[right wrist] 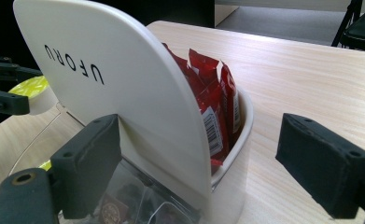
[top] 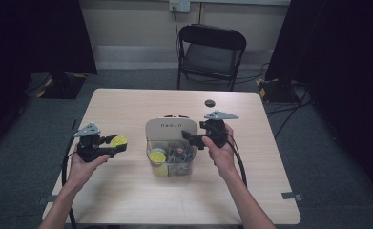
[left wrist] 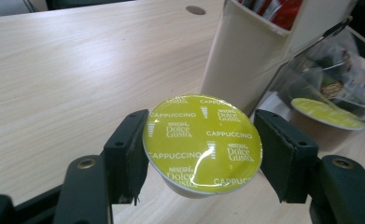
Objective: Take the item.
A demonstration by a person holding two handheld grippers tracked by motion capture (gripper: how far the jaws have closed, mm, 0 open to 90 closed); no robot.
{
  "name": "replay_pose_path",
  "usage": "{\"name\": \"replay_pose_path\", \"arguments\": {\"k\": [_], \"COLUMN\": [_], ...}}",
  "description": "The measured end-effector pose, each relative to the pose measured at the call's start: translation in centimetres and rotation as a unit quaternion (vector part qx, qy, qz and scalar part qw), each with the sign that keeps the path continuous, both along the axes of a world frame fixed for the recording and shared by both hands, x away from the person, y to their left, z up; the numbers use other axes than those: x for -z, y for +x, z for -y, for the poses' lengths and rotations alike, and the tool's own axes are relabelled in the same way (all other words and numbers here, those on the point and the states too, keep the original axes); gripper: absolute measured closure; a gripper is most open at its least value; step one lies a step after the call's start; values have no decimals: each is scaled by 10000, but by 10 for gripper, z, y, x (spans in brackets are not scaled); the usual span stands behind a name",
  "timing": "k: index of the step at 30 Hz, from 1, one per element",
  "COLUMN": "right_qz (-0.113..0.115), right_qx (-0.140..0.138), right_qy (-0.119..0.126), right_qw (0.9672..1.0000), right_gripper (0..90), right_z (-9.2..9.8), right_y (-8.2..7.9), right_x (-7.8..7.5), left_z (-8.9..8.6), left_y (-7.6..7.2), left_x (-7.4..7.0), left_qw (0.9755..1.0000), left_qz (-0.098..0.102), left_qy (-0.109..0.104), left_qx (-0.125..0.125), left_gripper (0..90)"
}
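On the round yellow-green foil lid of the coffee capsule (left wrist: 202, 142), at the centre of your left gripper view, you can read "CAPPUCCINO" and "NESCAFÉ Dolce Gusto", repeated all over in white. On the cream plastic curved back panel of the organiser box (right wrist: 110, 88), upper left in your right gripper view, black letters spell "UFORU". The red foil sachets (right wrist: 215, 100) behind it carry a barcode too small to read.

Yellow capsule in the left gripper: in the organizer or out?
Out. The left gripper clamps the capsule over bare table, left of the organizer.
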State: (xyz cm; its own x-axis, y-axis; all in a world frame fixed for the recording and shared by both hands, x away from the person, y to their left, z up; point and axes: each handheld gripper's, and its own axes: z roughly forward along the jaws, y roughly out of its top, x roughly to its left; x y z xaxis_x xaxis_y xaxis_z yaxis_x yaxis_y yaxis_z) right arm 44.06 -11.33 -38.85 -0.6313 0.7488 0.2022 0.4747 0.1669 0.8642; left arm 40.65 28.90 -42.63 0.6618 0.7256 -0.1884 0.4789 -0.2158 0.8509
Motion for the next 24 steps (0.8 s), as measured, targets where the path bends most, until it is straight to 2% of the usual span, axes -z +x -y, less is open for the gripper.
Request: {"name": "replay_pose_path", "arguments": {"k": [8,13,17,24], "right_qz": [5,10,-1,-7], "right_qx": [6,10,3,-17], "right_qy": [5,1,13,1], "right_qw": [10000,10000,10000,10000], "right_gripper": [133,133,133,133], "right_z": [0,0,1,-1], "right_y": [0,0,0,1], "right_x": [0,0,0,1], "left_z": [-6,-7,-8,-8], "left_y": [7,14,18,23], "left_x": [19,32,39,50], "left_qw": [9996,9988,9984,9976], "left_qz": [-219,-388,-500,-577], "left_qy": [96,239,241,329], "left_qx": [-137,-176,-134,-176], "left_gripper": [381,381,381,381]}}
